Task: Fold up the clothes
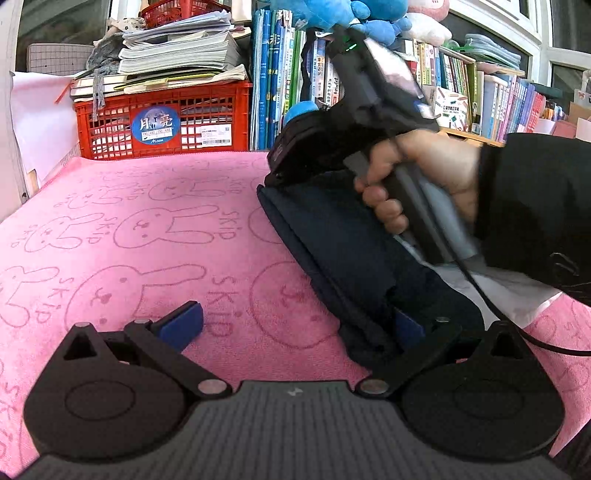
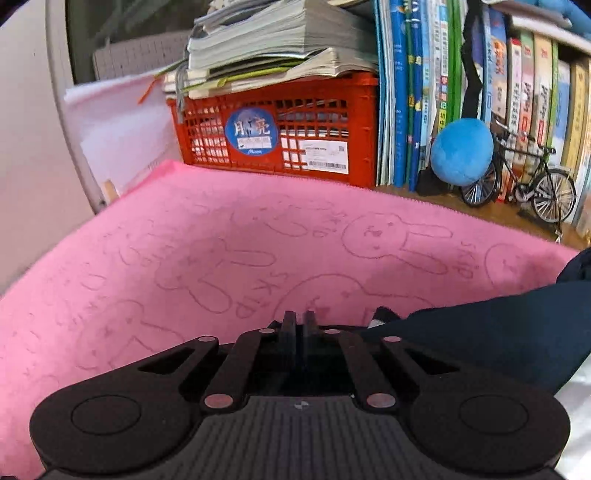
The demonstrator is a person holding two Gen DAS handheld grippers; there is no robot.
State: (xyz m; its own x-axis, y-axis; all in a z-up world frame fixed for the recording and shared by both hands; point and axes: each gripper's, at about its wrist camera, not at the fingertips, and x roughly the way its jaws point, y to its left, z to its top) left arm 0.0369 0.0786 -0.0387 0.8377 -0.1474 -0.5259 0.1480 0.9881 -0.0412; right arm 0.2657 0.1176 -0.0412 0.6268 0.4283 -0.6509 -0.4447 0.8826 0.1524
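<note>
Right tool point(image 2: 300, 319) nearly closed beside navy garment point(image 2: 498, 332).

I am working in a lived-in home study corner: a pink rabbit-print towel point(image 2: 184, 236) covers the desk, backed by a red plastic crate point(image 2: 277, 125) under stacked papers, upright schoolbooks point(image 2: 410, 92), blue plush toys point(image 1: 332, 13) and a miniature model bicycle point(image 2: 521, 181).

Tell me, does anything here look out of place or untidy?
Mostly no. The dark garment lies folded on the pink towel, but something white shows at its right side under the hand. I cannot tell whether it is part of the garment. The papers on the red crate are stacked unevenly.
</note>
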